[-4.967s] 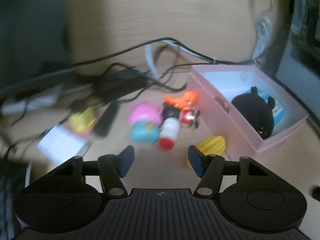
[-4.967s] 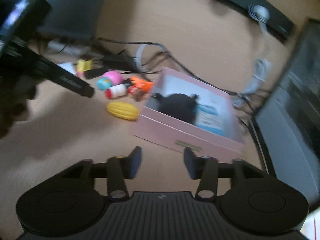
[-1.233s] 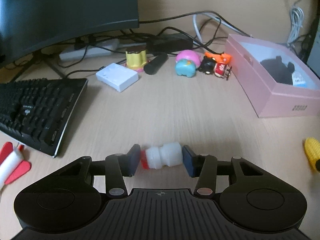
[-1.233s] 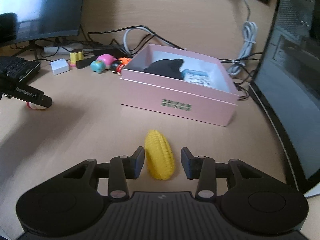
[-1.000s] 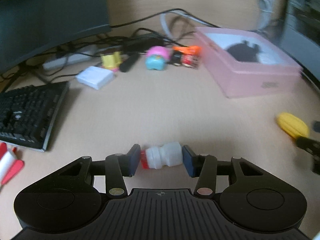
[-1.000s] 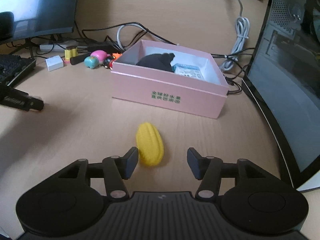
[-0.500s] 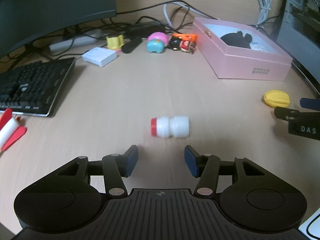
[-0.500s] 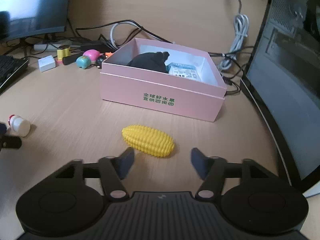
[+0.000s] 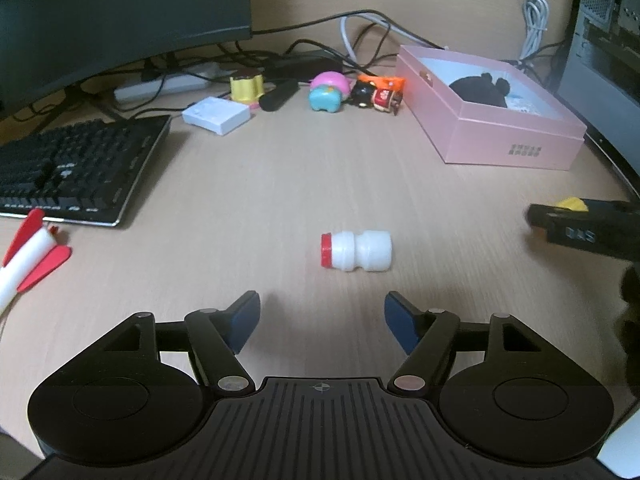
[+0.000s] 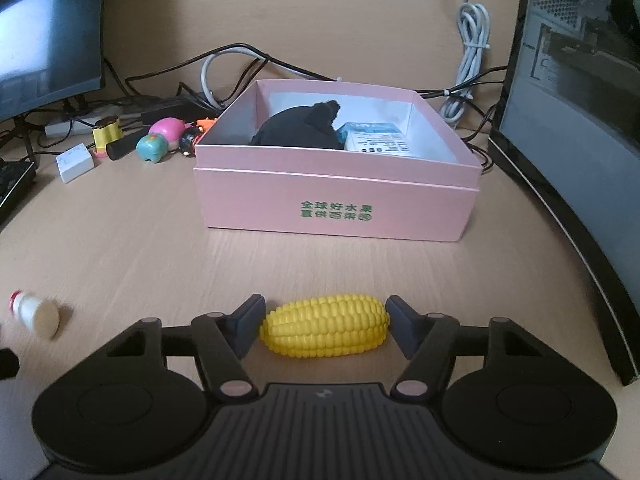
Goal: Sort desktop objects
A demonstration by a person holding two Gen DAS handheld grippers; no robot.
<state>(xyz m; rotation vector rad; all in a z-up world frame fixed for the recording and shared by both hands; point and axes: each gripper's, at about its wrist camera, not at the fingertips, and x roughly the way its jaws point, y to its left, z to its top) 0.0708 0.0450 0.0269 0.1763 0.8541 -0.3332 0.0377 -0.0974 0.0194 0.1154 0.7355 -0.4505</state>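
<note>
The left gripper (image 9: pixel 322 322) is released, jaws wide and holding nothing; the small white plastic bottle with a red cap (image 9: pixel 355 250) lies on its side on the wooden desk (image 9: pixel 280 184), just beyond the fingertips. The right gripper (image 10: pixel 325 326) straddles the yellow toy corn cob (image 10: pixel 325 330), jaws spread at either end, not clamped. Judging by this, a pickup is in hand: next, squeeze the cob and carry it to the open pink cardboard box (image 10: pixel 336 208) beyond.

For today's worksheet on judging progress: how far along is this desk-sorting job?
Done: a black plush and a small carton lie in the pink box. In hand: the open right gripper brackets the toy corn. Left: the small bottle and the toys behind.
</note>
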